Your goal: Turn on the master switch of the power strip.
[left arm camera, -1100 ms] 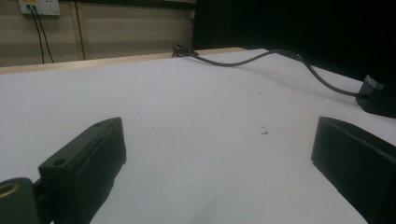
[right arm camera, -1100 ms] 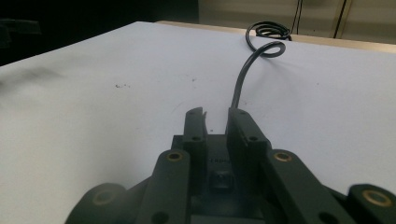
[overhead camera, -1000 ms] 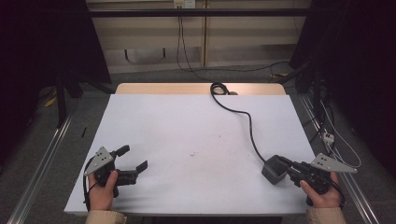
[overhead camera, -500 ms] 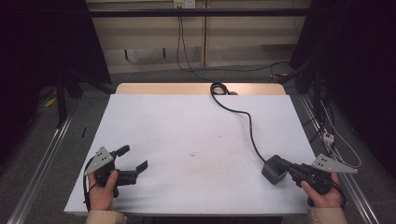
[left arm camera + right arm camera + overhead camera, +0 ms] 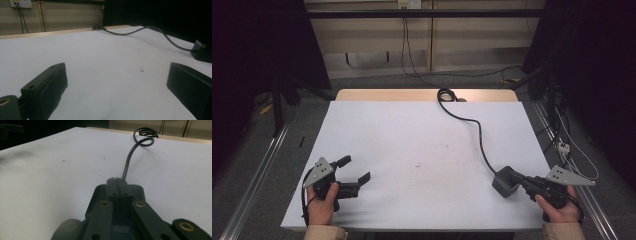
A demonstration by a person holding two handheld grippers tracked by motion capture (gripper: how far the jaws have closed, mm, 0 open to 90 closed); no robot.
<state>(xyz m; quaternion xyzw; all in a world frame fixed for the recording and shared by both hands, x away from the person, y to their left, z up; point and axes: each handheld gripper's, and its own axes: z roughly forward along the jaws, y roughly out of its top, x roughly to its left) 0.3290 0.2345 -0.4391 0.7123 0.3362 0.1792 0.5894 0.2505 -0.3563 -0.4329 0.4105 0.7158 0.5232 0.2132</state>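
- Right hand-held gripper (image 5: pixel 518 183) has just been closing: its two jaws now sit pressed together, tips side by side in the right gripper view, right up against the dark power adapter (image 5: pixel 505 181).
- From above, the jaw tips meet the adapter's near side; I cannot tell whether they pinch any part of it or merely butt against it.
- Compared with a second ago, the adapter lies in the same spot near the tabletop's (image 5: pixel 422 135) right front corner, and both hands have held their places.
- Left hand-held gripper (image 5: pixel 357 176) hovers low at the left front corner, jaws spread wide with bare white surface between them, same as before.
- Count time: two hand-held grippers, one in each hand.
- One power adapter, resting flat on the tabletop.
- One black cable (image 5: pixel 472 122) running from the adapter toward the far edge, ending in one small coil (image 5: pixel 145 132) by the wooden strip.
- One white tabletop, with a few tiny dark specks (image 5: pixel 418 164) near its middle.
- Well apart: the left hand-held gripper and the adapter sit on opposite sides.
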